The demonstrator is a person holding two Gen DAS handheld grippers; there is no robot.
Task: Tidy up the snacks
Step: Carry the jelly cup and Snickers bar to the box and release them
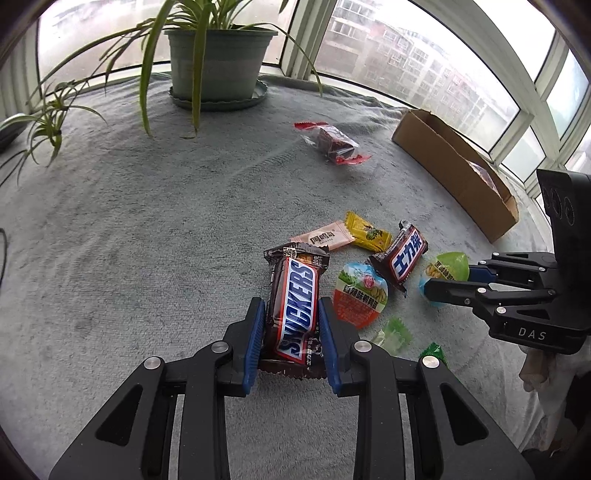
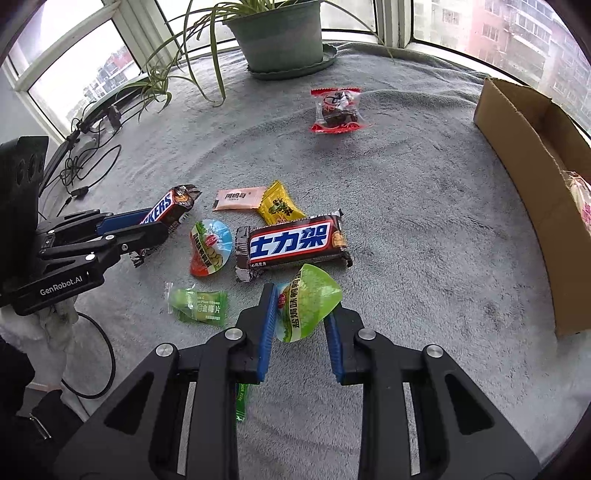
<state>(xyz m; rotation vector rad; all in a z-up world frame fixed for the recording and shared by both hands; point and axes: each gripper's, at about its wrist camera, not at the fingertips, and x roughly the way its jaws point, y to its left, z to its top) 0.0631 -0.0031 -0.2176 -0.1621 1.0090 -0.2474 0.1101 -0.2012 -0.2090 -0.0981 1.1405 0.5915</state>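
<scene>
Here, left tongs (image 1: 291, 328) pinching Snickers bar (image 1: 293, 306), right tongs (image 2: 301, 325) pinching green snack cup (image 2: 308, 301).

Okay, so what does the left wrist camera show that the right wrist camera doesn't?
Only the left wrist view shows the full English Snickers bar face-on, clamped between the left gripper fingers, and the right gripper from the side.

Only the right wrist view shows the cables by the window, the green plum-slice packet in full, and the green-lidded cup squeezed between its own fingers.

Both show the Chinese-label Snickers bar, the cardboard box, the red-ended packet and the potted plant.
</scene>
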